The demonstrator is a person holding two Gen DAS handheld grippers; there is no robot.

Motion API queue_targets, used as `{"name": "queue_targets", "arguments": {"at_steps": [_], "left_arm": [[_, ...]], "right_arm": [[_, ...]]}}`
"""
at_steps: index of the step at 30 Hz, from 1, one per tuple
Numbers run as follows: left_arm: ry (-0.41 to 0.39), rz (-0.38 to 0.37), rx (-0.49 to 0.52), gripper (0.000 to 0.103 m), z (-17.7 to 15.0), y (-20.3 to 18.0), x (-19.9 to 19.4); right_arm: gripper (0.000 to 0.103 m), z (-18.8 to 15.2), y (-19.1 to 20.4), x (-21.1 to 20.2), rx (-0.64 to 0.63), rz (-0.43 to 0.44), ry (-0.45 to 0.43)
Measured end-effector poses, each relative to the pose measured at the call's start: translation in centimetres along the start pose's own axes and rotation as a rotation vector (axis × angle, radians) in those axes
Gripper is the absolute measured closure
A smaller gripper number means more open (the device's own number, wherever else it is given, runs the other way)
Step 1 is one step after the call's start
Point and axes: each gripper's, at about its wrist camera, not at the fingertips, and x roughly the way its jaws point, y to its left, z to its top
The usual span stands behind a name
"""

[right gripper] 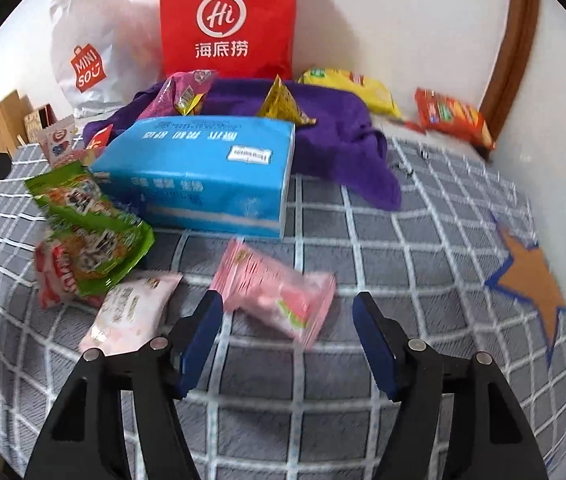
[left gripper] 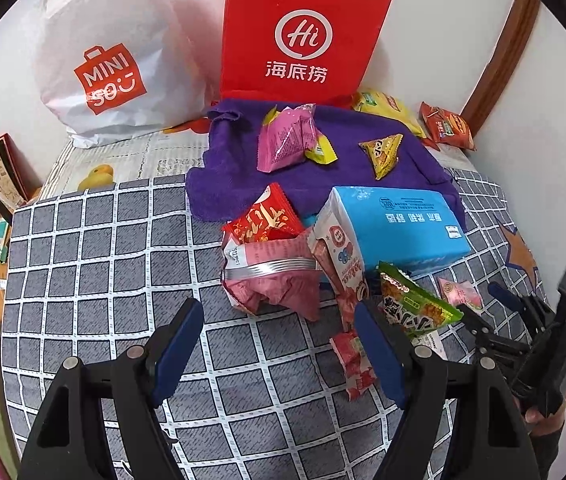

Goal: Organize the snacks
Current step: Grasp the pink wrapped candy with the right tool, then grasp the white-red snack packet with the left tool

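Observation:
Snack packets lie scattered on a grey checked bedcover [left gripper: 95,264]. My left gripper [left gripper: 279,332] is open and empty, just in front of a crumpled pink packet [left gripper: 271,280] and beside a small red-and-pink packet [left gripper: 353,364]. A green packet [left gripper: 419,304] lies to its right. My right gripper [right gripper: 287,320] is open and empty, its jaws on either side of a pink packet [right gripper: 279,292] that looks blurred. A pale pink packet [right gripper: 131,312] and the green packet [right gripper: 87,232] lie to its left. The right gripper also shows at the right edge of the left wrist view [left gripper: 531,320].
A blue tissue pack [right gripper: 203,172] lies on a purple towel [left gripper: 355,160] holding more packets. A red Haidilao bag [left gripper: 303,32] and a white Miniso bag [left gripper: 99,52] lean on the wall. Yellow [right gripper: 351,88] and orange [right gripper: 455,120] packets lie far right.

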Motion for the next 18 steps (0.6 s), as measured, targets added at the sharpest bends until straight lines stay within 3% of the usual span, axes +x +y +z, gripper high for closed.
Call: {"name": "queue_targets", "arguments": {"at_steps": [5,7,9,11,15,18], "left_arm": [[-0.005,-0.006,-0.014,0.027,-0.1,0.4,0.2],[0.003,-0.004,-0.022,0.027,-0.3,0.8,0.5],[0.009,-0.003,-0.027,0.027,-0.5,1.1,0.8],[0.014,-0.004,-0.028,0.027,-0.7,1.3,1.0],[0.021,-0.011,-0.038,0.027,-1.1,1.7,1.4],[0.023,-0.014,-0.043,0.027,-1.0,1.8,1.7]], "right_arm": [[0.028,0.6,0.4,3.0,0.015,0.060,0.097],[0.029,0.4,0.6,3.2,0.025,0.075,0.072],[0.045,0.3,0.4,3.1,0.048,0.093,0.056],[0.051,0.4,0.3,3.0,0.064,0.105,0.033],[0.053,0.5,0.0,2.7,0.079,0.132,0.008],[0.048,0.9,0.1,2.5,0.081,0.141,-0.005]]}}
